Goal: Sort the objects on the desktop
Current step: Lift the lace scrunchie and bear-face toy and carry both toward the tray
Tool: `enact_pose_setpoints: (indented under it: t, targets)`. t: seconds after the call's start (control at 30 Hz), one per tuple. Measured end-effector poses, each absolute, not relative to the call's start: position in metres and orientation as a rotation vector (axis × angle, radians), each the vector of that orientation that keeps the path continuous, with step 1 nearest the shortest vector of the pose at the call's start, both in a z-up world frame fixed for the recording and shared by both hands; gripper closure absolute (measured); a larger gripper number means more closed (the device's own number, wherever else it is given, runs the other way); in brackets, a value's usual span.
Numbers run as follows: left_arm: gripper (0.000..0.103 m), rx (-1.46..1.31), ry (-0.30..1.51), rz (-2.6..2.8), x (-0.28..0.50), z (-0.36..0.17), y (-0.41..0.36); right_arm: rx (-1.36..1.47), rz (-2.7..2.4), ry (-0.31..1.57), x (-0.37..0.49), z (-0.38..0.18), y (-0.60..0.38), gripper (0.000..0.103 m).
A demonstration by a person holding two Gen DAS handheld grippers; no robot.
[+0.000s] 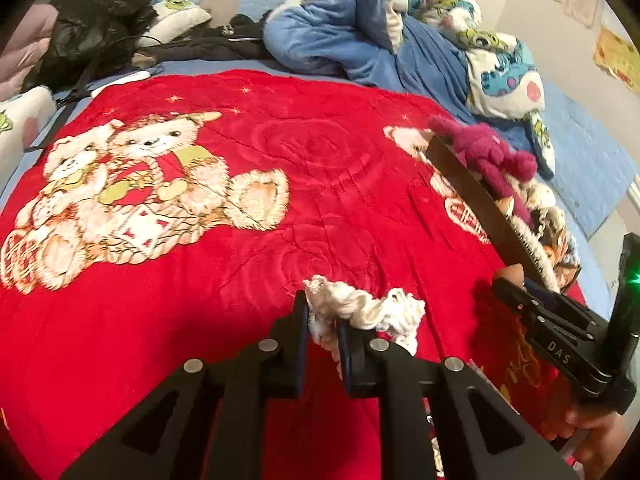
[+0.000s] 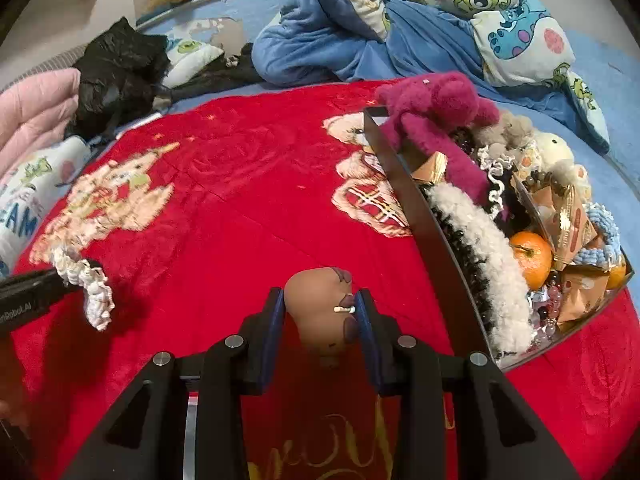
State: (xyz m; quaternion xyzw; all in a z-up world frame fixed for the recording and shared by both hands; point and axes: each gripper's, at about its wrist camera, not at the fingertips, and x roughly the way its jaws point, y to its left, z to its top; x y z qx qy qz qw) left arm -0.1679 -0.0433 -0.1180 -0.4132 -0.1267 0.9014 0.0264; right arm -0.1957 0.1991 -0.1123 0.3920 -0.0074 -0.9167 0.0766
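My left gripper (image 1: 322,322) is shut on a cream knitted scrunchie (image 1: 368,310) and holds it above the red bear blanket (image 1: 240,160). It also shows at the left of the right wrist view (image 2: 86,280). My right gripper (image 2: 320,308) is shut on a brown capybara toy (image 2: 320,312), held just above the blanket left of a dark tray (image 2: 420,216). The right gripper shows in the left wrist view (image 1: 516,284) beside the tray (image 1: 472,184).
The tray holds a magenta plush (image 2: 436,120), a black and white fuzzy band (image 2: 484,264), tangerines (image 2: 532,258), snack packets (image 2: 576,224) and beads. A blue cartoon duvet (image 2: 400,20) and black clothing (image 2: 120,76) lie at the far side.
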Motion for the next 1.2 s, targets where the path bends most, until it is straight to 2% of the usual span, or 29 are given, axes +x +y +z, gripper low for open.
enact_pose_setpoints:
  t: [0.13, 0.33, 0.43, 0.53, 0.77, 1.0, 1.2]
  targets:
    - [0.089, -1.266, -0.387, 2.776, -0.159, -0.109, -0.044, 1.175, -2.721, -0.139, -0.197, -0.109, 0.204, 0.068]
    - [0.089, -1.276, -0.389, 2.684, -0.158, -0.101, -0.034, 1.169, -2.715, -0.143, -0.186, -0.104, 0.203, 0.068]
    - [0.089, -1.286, -0.277, 2.73, -0.157, -0.098, -0.022, 1.152, -2.715, -0.193, -0.179, -0.101, 0.207, 0.068]
    - [0.089, -1.245, -0.241, 2.719, -0.152, -0.093, -0.012, 1.15, -2.729, -0.22, -0.173, -0.099, 0.211, 0.068]
    - [0.089, -1.224, -0.178, 2.666, -0.145, -0.082, 0.011, 1.184, -2.773, -0.178, -0.167, -0.095, 0.216, 0.068]
    - [0.089, -1.192, -0.035, 2.644, -0.133, -0.07, 0.041, 1.193, -2.824, -0.182, -0.149, -0.088, 0.226, 0.068]
    - [0.089, -1.163, -0.029, 2.575, -0.119, -0.062, 0.064, 1.179, -2.873, -0.21, -0.118, -0.078, 0.24, 0.068]
